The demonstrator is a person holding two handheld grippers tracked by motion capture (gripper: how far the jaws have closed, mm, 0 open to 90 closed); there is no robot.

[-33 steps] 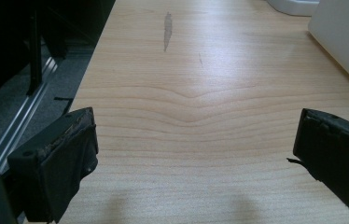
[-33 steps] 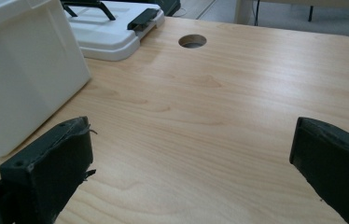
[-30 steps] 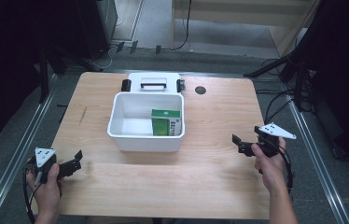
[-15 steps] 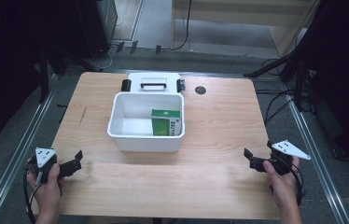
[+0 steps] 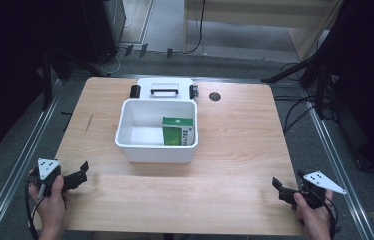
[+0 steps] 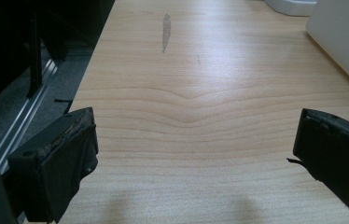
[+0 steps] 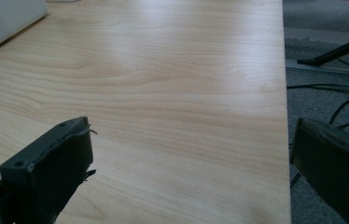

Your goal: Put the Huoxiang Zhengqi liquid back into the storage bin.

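Observation:
A white bin (image 5: 140, 147) stands in the middle of the wooden table (image 5: 240, 145), with a green carton (image 5: 177, 131) upright against its right wall. Near the table's front left corner a hand holds my left gripper (image 5: 82, 172), open, nothing between its fingers. In the left gripper view the left gripper (image 6: 196, 135) spans bare wood, and the bin's wall (image 6: 345, 42) shows at the upper right. At the front right corner my right gripper (image 5: 278, 189) is open and holds nothing. From the right gripper view the right gripper (image 7: 191, 144) straddles the table's right edge.
A white lid (image 5: 165, 90) with a black handle lies behind the bin, touching it. A small black round disc (image 5: 215, 96) sits at the back of the table. Cables (image 7: 336, 100) trail on the floor to the right. A dark streak (image 6: 165, 30) marks the wood at the left.
My right gripper has drawn back from the table's right middle to its front right corner. The left gripper has hardly moved.

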